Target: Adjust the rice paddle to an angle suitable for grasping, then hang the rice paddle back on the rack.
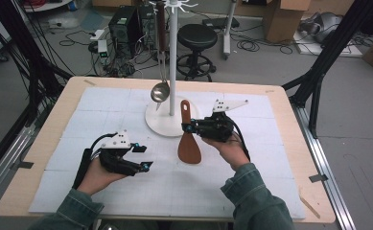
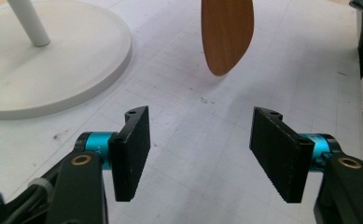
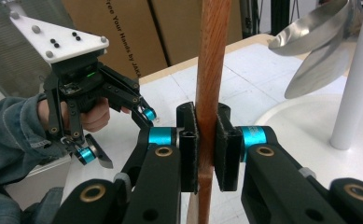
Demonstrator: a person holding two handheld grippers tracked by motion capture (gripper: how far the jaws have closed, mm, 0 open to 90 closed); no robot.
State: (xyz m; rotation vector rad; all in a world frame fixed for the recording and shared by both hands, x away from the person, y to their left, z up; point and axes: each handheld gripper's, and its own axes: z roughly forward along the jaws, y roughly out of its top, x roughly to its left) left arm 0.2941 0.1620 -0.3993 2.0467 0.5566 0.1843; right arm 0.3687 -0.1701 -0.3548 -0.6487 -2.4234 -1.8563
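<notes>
1. The surface (image 1: pixel 289 158) is a big wooden top with a white mat on it.
2. A white stand (image 1: pixel 173 57) rises from a round base at the far middle of the mat.
3. A shiny ladle (image 1: pixel 160 91) hangs from the stand, with its bowl low, just above the base.
4. The spatula (image 1: pixel 189 143) is brown wood. Its wide end points down at the mat, just in front of the base. It may be touching the mat, but that is hard to see.
5. The right tool (image 3: pixel 206 151) is pressed together on the spatula's handle and pinches it from both sides.
6. The left tool (image 2: pixel 200 156) is near the front left of the mat, well apart from the spatula. Its jaws are spread, with nothing between them.
</notes>
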